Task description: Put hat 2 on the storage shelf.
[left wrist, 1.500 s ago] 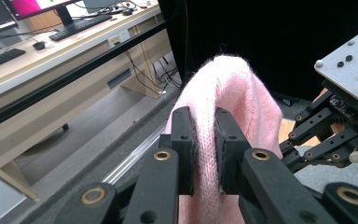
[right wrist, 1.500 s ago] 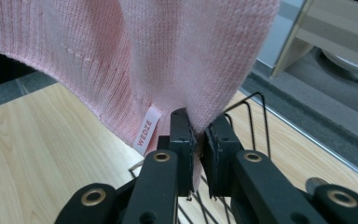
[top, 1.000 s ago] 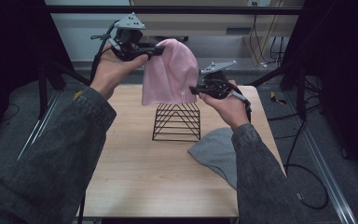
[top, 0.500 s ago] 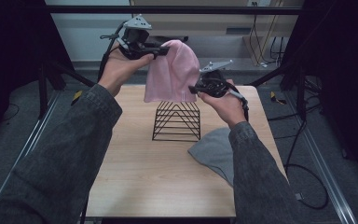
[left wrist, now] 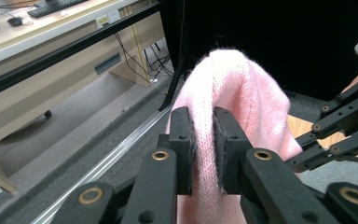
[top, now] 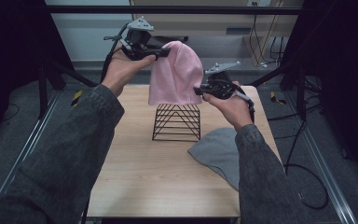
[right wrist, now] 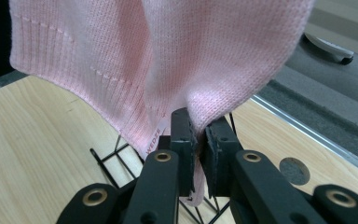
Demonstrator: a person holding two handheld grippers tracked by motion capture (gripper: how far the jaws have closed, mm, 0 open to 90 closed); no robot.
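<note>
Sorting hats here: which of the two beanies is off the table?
The pink beanie, pinched by both grippers above the wire rack; the grey beanie lies flat on the table.

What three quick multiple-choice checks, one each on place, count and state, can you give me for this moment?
1. Where is the black wire pyramid rack?
A. under the pink knitted beanie
B. on the floor
C. on the grey beanie

2. How many beanies are there?
A. one
B. two
C. three

3. The left gripper is:
A. open
B. shut on the pink beanie
C. shut on the rack

Answers: 1 A, the rack stands below the hanging hat. 2 B, one pink, one grey. 3 B, its pads pinch pink knit.
</note>
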